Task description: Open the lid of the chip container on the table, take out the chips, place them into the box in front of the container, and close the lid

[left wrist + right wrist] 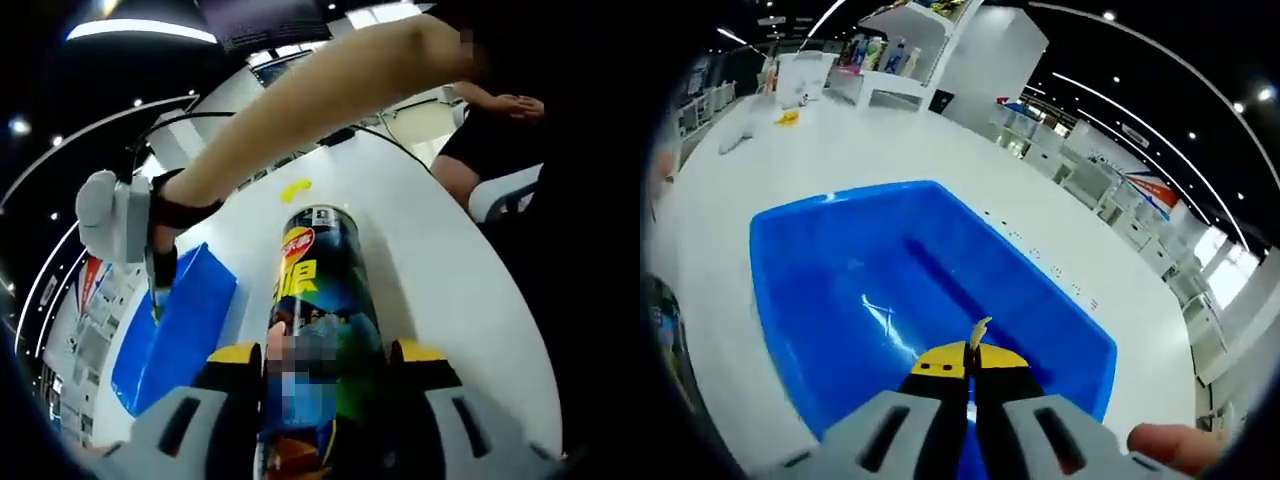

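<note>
Two grippers working: left gripper (325, 365) clamped round the chip container (322, 300), lying on the white table (440, 260) beside the blue box (180, 330). Right gripper (971, 362) pinches a chip (979, 331) over the box (890, 290).

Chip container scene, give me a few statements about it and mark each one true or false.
1. The left gripper is closed around the chip container. True.
2. The blue box is full of chips. False: its floor is bare where visible.
3. The right gripper pinches a small pale piece, apparently a chip, over the box. True.
4. The table is black. False: it is white.
5. The right gripper is wide open. False: its jaws are together.
</note>
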`<state>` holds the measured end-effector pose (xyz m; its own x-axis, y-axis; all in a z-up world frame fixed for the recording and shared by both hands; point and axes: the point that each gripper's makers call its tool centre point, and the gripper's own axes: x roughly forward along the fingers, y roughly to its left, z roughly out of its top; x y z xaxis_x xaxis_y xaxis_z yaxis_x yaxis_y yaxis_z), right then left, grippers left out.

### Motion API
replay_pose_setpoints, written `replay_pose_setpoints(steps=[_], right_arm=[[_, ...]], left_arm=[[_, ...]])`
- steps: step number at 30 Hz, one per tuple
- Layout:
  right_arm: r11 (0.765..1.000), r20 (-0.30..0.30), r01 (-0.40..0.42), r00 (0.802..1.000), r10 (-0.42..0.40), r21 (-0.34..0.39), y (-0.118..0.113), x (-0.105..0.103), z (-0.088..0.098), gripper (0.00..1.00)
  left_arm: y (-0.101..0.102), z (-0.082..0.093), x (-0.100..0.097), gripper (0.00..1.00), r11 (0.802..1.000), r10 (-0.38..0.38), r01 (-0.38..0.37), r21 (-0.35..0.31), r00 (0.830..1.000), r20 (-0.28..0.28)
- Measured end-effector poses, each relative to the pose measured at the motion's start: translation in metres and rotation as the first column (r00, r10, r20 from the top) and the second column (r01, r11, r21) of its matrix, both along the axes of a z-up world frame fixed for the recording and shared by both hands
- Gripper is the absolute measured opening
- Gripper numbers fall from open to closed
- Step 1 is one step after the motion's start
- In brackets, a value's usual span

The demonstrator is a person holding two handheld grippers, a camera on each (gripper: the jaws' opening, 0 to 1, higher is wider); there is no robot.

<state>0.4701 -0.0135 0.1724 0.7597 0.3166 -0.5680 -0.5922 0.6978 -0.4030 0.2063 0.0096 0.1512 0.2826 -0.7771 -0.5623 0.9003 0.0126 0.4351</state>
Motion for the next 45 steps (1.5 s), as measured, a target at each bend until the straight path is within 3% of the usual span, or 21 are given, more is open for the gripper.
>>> replay_pose_setpoints(steps=[3, 11, 15, 17, 19, 20, 21, 22, 25, 26, 27, 31, 34, 36, 38, 39, 41, 42, 45], right_arm=[[1.0, -0.016, 0.003, 1.0, -0.003, 0.018, 0.002, 0.005, -0.002, 0.01], [0.977, -0.133, 0.042, 0.991, -0.014, 0.21, 0.013, -0.003, -0.002, 0.14], [0.92, -0.145, 0.069, 0.989, -0.013, 0.385, 0.021, -0.011, 0.016, 0.16], [0.856, -0.162, 0.085, 0.987, -0.001, 0.509, 0.024, -0.016, 0.034, 0.17], [0.731, -0.19, 0.103, 0.981, 0.037, 0.674, 0.028, -0.026, 0.06, 0.18], [0.648, -0.178, 0.082, 0.98, 0.084, 0.757, 0.027, -0.033, 0.079, 0.21], [0.594, -0.176, 0.078, 0.978, 0.11, 0.801, 0.026, -0.037, 0.091, 0.24], [0.522, -0.192, 0.092, 0.971, 0.14, 0.848, 0.02, -0.045, 0.105, 0.27], [0.409, -0.15, 0.071, 0.975, 0.163, 0.91, 0.0, -0.059, 0.138, 0.26], [0.345, -0.123, 0.057, 0.977, 0.174, 0.937, -0.012, -0.068, 0.155, 0.26], [0.301, -0.115, 0.055, 0.976, 0.186, 0.952, -0.023, -0.079, 0.167, 0.26], [0.27, -0.081, 0.027, 0.978, 0.193, 0.962, -0.058, -0.116, 0.184, 0.25], [0.278, -0.099, 0.04, 0.974, 0.204, 0.96, -0.082, -0.152, 0.175, 0.25], [0.29, -0.118, 0.052, 0.97, 0.213, 0.955, -0.097, -0.179, 0.15, 0.25], [0.333, -0.181, 0.109, 0.964, 0.195, 0.937, -0.116, -0.2, 0.11, 0.25], [0.367, -0.21, 0.139, 0.964, 0.161, 0.92, -0.127, -0.208, 0.086, 0.25], [0.369, -0.226, 0.165, 0.965, 0.13, 0.915, -0.142, -0.218, 0.063, 0.22], [0.344, -0.264, 0.209, 0.956, 0.123, 0.916, -0.151, -0.223, 0.049, 0.2], [0.263, -0.287, 0.244, 0.948, 0.14, 0.933, -0.16, -0.234, 0.036, 0.2]], left_arm=[[0.001, 0.0, 0.001, 0.52, 1.0, 0.0, 0.0, 0.001, 1.0, 0.002], [0.002, 0.0, 0.004, 0.52, 1.0, 0.003, -0.003, 0.002, 1.0, 0.007], [0.002, 0.001, 0.002, 0.52, 1.0, 0.004, -0.004, 0.001, 1.0, 0.006], [0.002, 0.001, 0.002, 0.52, 1.0, 0.003, -0.003, 0.001, 1.0, 0.007], [0.002, 0.0, 0.002, 0.52, 1.0, 0.005, -0.005, -0.003, 1.0, 0.004], [0.002, 0.0, 0.002, 0.52, 1.0, 0.005, -0.005, -0.005, 1.0, 0.003], [0.002, 0.0, 0.002, 0.53, 1.0, 0.006, -0.006, -0.009, 1.0, 0.0], [0.002, 0.001, 0.001, 0.53, 1.0, 0.005, -0.005, -0.012, 1.0, -0.002], [0.001, 0.001, 0.0, 0.53, 1.0, 0.005, -0.005, -0.011, 1.0, 0.004], [0.002, 0.001, 0.001, 0.53, 1.0, 0.005, -0.004, -0.01, 1.0, 0.007], [0.002, 0.001, 0.001, 0.53, 1.0, 0.005, -0.005, -0.009, 1.0, 0.008], [0.0, 0.001, -0.002, 0.53, 1.0, 0.004, -0.004, -0.007, 1.0, 0.013], [-0.001, 0.001, -0.003, 0.53, 1.0, 0.004, -0.004, -0.005, 1.0, 0.017], [-0.002, 0.001, -0.005, 0.53, 1.0, 0.005, -0.005, -0.001, 1.0, 0.026], [-0.002, 0.001, -0.006, 0.53, 1.0, 0.005, -0.006, 0.005, 0.999, 0.037], [-0.002, 0.001, -0.006, 0.53, 1.0, 0.006, -0.006, 0.008, 0.999, 0.04], [-0.002, 0.001, -0.006, 0.53, 1.0, 0.007, -0.008, 0.013, 0.999, 0.043], [-0.002, 0.001, -0.006, 0.53, 1.0, 0.008, -0.009, 0.016, 0.999, 0.043], [-0.002, 0.001, -0.006, 0.53, 1.0, 0.012, -0.013, 0.02, 0.999, 0.04]])
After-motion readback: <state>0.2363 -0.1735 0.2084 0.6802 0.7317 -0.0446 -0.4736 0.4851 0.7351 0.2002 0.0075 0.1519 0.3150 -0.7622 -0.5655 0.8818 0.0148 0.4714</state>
